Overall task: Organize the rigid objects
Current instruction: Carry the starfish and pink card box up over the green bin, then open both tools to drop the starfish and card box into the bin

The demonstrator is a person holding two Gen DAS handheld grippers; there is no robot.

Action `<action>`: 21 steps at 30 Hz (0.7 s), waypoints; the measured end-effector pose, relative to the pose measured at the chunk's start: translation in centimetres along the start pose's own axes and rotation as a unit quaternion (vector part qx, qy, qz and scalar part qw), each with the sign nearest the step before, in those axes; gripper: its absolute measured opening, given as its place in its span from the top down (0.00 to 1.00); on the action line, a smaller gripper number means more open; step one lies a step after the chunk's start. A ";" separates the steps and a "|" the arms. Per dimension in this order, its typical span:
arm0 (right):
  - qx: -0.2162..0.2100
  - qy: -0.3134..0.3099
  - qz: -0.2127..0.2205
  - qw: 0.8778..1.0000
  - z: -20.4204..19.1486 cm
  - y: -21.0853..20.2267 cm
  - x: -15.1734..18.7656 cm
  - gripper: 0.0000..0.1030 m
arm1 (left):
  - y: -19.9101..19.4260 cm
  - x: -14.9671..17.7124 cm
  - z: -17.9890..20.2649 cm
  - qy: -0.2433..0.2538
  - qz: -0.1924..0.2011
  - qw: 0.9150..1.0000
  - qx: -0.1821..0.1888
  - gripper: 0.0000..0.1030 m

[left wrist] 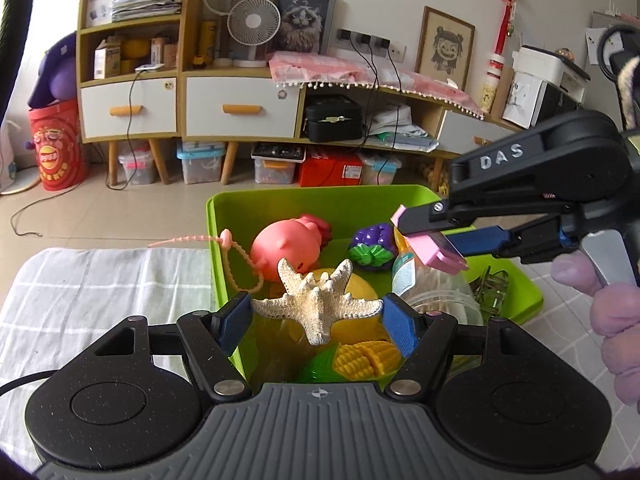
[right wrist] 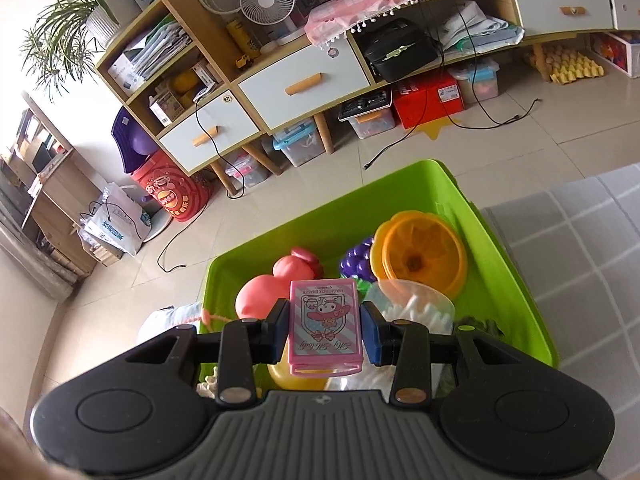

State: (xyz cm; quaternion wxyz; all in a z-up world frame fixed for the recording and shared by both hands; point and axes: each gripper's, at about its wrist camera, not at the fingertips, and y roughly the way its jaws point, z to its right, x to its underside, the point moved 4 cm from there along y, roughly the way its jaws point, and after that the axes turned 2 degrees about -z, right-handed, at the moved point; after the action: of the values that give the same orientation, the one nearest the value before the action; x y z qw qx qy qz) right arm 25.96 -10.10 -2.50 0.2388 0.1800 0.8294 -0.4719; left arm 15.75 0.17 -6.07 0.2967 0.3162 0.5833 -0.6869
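Observation:
My left gripper (left wrist: 318, 317) is shut on a white starfish (left wrist: 316, 300), with a blue pad pressing on an arm at each side. It hangs over the near end of a green bin (left wrist: 320, 200). Coming in from the right, my right gripper (left wrist: 434, 242) is shut on a small pink eraser box (left wrist: 440, 254) above the bin's right half. In the right wrist view the pink eraser box (right wrist: 325, 320) sits flat between the right gripper (right wrist: 326, 330), over the green bin (right wrist: 400, 188).
The bin holds a pink pig toy (left wrist: 288, 248), plastic grapes (left wrist: 370, 246), toy corn (left wrist: 366, 358), a clear tub of cotton swabs (left wrist: 432, 292) and an orange cup (right wrist: 420, 256). A pink tie (left wrist: 232, 256) hangs over its left wall. A checked cloth (left wrist: 100, 280) covers the table.

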 end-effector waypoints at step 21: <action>0.014 -0.010 0.002 1.000 -0.4 1.6 -0.6 0.74 | 1.2 -0.4 0.2 0.008 -0.004 1.000 0.000 0.14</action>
State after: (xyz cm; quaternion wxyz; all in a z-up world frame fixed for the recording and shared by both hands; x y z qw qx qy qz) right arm 27.18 -8.98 -3.07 0.2456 0.1797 0.8199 -0.4849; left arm 16.86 -0.20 -6.46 0.2895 0.3190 0.5867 -0.6857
